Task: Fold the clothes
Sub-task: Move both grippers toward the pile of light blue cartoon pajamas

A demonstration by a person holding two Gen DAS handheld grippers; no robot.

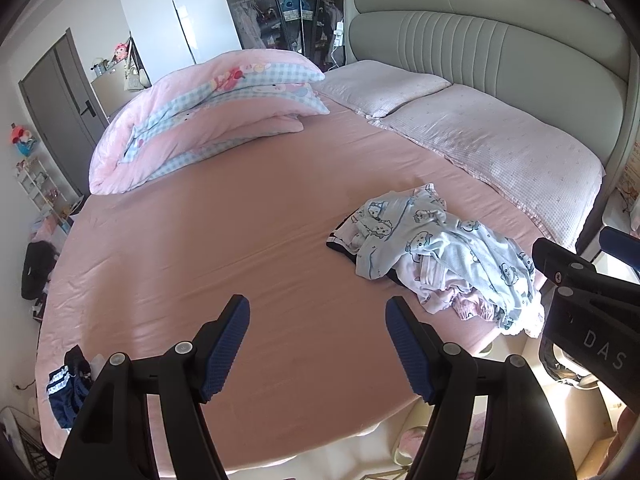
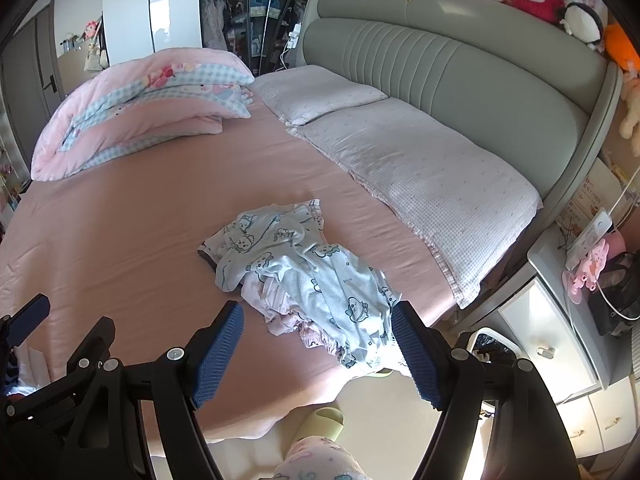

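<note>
A crumpled pile of clothes (image 1: 440,256) lies on the pink bed sheet (image 1: 224,240) near the right front edge: a light blue garment with cartoon prints on top, pale pink pieces and a dark trim under it. In the right wrist view the same pile (image 2: 304,276) sits just beyond my right gripper (image 2: 318,344), which is open and empty above the bed's edge. My left gripper (image 1: 318,340) is open and empty over bare sheet, left of the pile. A navy garment with white trim (image 1: 66,384) lies at the bed's left front corner.
A folded pink and blue checked duvet (image 1: 208,120) lies at the far left of the bed. Two pale pillows (image 1: 480,140) rest against the grey headboard (image 1: 500,48). A white nightstand (image 2: 560,320) stands right of the bed. A slipper (image 2: 320,420) lies on the floor.
</note>
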